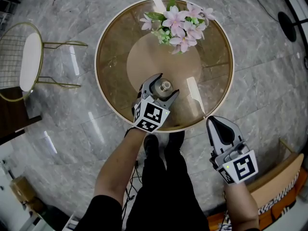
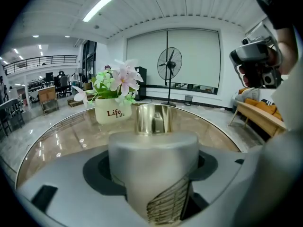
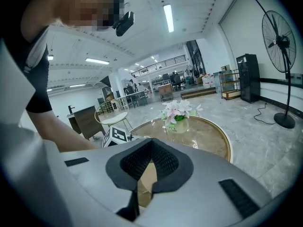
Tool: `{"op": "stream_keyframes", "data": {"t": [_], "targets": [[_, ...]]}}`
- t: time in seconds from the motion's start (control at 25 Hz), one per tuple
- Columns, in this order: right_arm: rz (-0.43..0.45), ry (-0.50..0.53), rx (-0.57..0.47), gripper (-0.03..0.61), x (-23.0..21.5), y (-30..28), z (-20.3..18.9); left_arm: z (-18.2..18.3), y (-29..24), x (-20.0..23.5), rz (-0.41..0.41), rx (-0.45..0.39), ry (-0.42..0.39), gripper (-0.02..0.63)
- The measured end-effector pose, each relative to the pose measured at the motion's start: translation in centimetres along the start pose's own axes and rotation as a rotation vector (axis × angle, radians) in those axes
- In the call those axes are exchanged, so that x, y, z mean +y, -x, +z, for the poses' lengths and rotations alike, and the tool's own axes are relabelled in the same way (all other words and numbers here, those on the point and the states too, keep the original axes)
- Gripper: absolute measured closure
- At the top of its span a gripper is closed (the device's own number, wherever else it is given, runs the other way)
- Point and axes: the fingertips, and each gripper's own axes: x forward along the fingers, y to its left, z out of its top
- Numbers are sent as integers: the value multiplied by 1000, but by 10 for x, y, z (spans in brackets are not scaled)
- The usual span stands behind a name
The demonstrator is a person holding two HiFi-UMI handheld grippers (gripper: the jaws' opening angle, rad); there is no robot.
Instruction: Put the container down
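Head view: the left gripper [image 1: 166,84] reaches forward on a bare, nearly straight forearm over the near edge of the round glass-topped surface with a gold rim [image 1: 115,57]. Its jaws are clasped around the silver metal container with a shiny gold neck [image 1: 165,86], seen here from above. The container stands upright just inside that near edge. Whether its base touches the glass cannot be told. The right gripper [image 1: 215,121] is held lower, beyond the near right edge over the grey marble floor [image 1: 72,124], and points forward. The hand behind its marker cube is cut off by the frame. A bunch of pink and white flowers [image 1: 179,25] sits at the far edge, well apart from the container. A gold wire chair with a white seat [image 1: 29,61] stands off the left edge.

Left gripper view: the container fills the centre between the jaws, gripped on both sides. It has a matt silver cylindrical body, a ribbed gold band low on its right side and a mirror-like gold neck on top. Its base is hidden behind the jaws. Past it stand a white pot printed "Life" [image 2: 112,112] holding the flowers, and a black standing fan [image 2: 169,65] on the floor.

Right gripper view: the jaws are pressed together with nothing between them, and only a sliver of the brown surface shows through the notch below the tips
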Motion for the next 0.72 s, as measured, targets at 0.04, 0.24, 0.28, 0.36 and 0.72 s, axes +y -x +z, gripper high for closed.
{"op": "stream_keyframes", "data": {"t": [0.04, 0.24, 0.28, 0.36, 0.72], "targets": [[-2, -2, -1, 564, 0, 1, 0, -1, 1, 0, 1, 8, -1, 267], [-2, -7, -5, 563, 4, 4, 3, -12, 13, 1, 5, 39, 10, 267], [-1, -7, -6, 563, 5, 4, 3, -15, 15, 1, 6, 44, 11, 267], [-4, -7, -8, 565, 5, 2, 3, -20, 19, 1, 6, 55, 11, 267], [1, -3, -6, 564, 24, -1, 12, -34, 43, 0, 1, 110, 9, 267]]}}
